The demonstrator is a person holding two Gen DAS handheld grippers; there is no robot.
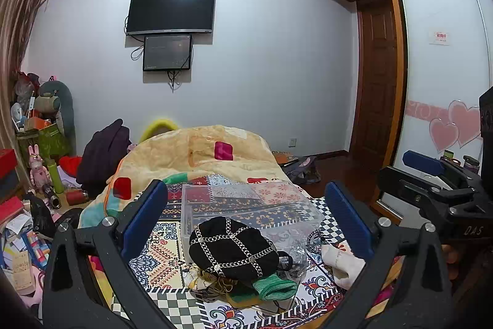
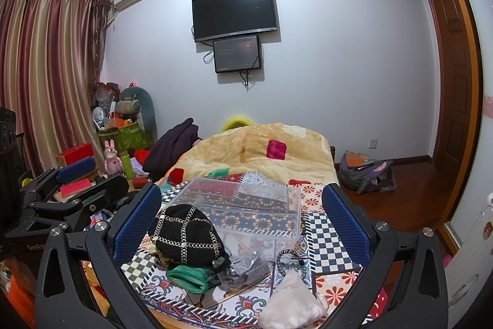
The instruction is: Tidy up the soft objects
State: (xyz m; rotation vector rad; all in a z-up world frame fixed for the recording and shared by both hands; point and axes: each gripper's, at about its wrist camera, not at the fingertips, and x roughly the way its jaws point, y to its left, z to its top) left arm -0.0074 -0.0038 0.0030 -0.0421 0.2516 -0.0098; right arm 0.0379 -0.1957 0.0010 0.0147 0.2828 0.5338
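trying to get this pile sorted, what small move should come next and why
Probably lower the left gripper onto the black studded hat. Both grippers are open and hold nothing, the clear plastic box just behind looks empty, and the hat sits on top of the green knit piece, so it comes off first.

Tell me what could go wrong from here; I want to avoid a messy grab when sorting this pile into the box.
1. The black studded hat lies on top of the green knit piece, so a grab may drag both.
2. The clear plastic box sits right behind the pile; a forward reach could shove it along the bed.
3. Both open grippers, left and right, face the same pile and might collide.
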